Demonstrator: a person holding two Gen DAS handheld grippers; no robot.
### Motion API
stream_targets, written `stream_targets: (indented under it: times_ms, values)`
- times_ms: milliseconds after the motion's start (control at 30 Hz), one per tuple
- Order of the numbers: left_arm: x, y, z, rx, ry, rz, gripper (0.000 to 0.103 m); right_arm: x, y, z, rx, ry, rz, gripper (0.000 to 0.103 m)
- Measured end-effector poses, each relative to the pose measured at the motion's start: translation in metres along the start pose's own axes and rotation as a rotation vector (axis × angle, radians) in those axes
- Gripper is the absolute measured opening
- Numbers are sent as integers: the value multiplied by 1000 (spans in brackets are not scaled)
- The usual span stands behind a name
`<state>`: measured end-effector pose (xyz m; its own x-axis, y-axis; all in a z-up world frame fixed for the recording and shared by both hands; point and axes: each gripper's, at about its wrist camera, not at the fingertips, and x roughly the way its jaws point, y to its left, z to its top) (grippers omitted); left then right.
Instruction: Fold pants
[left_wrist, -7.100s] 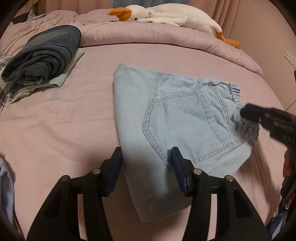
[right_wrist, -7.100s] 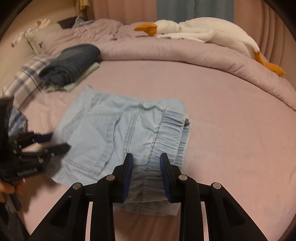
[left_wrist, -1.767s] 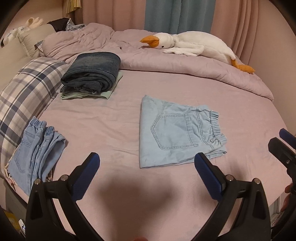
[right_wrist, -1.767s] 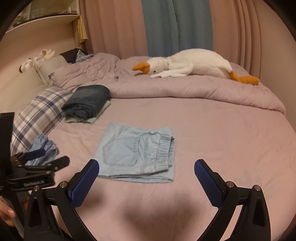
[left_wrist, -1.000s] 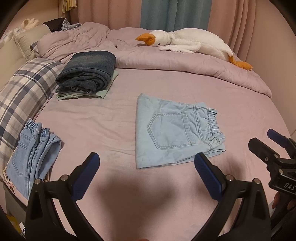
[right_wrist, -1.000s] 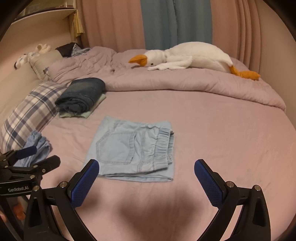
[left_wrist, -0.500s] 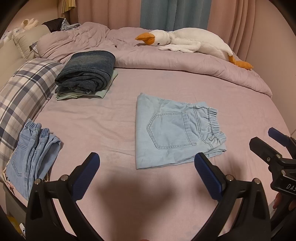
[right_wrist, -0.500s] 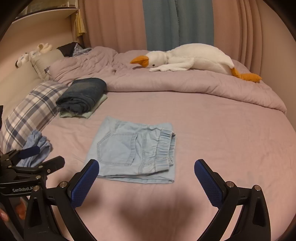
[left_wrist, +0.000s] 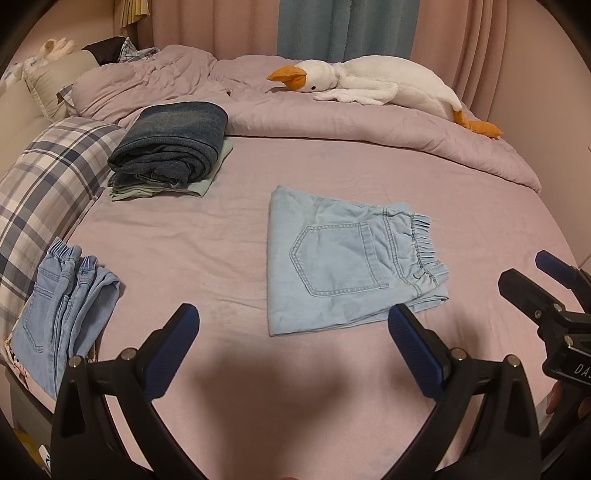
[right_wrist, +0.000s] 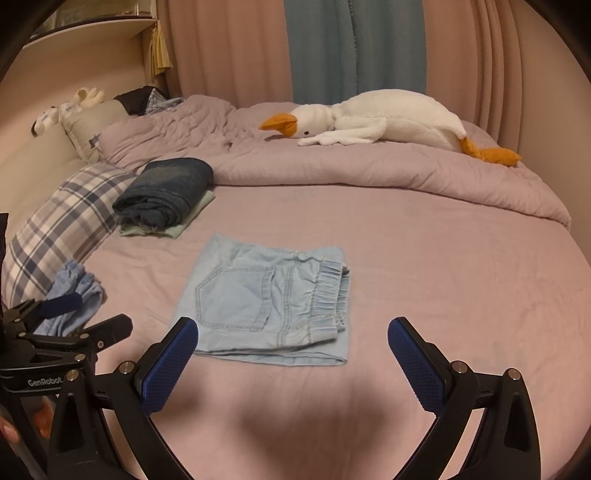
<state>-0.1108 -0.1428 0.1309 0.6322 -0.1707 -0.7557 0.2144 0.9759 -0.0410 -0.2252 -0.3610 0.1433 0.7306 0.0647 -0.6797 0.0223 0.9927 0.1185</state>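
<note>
Pants (left_wrist: 347, 258) of light blue denim lie folded into a compact rectangle near the middle of the bed (left_wrist: 229, 229), flat on the mauve sheet, back pocket facing up and the gathered elastic waistband turned toward the right side. Both hand-held grippers hang above the near part of the bed with nothing between their fingers. The left hand-held gripper (left_wrist: 293, 345) has its blue-padded fingers spread wide, clear of the cloth, the folded pants lying just beyond the gap between them; the right wrist view shows it low at the left edge, also parted. The right hand-held gripper (right_wrist: 293, 350) is likewise spread wide and released, its left pad close to the near left corner of the pants but not touching it as far as the view shows; from the left wrist view it appears at the right edge, short of the waistband. Farther back on the left, a stack of folded dark jeans (left_wrist: 173, 147) rests on a pale green garment (left_wrist: 207, 184), beside a plaid pillow (left_wrist: 48, 173). Another pair of light blue jeans (left_wrist: 62, 314) lies at the bed's near left edge. A plush goose (left_wrist: 373, 88) sprawls across the bunched duvet (left_wrist: 369, 129) in front of the curtains (right_wrist: 354, 48).
</note>
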Motion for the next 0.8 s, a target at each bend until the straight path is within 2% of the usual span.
stream_targets:
  times_ms: [800]
  values:
    - [-1, 0, 2, 4, -4, -18, 103, -2, 2, 0, -3, 0, 2, 102]
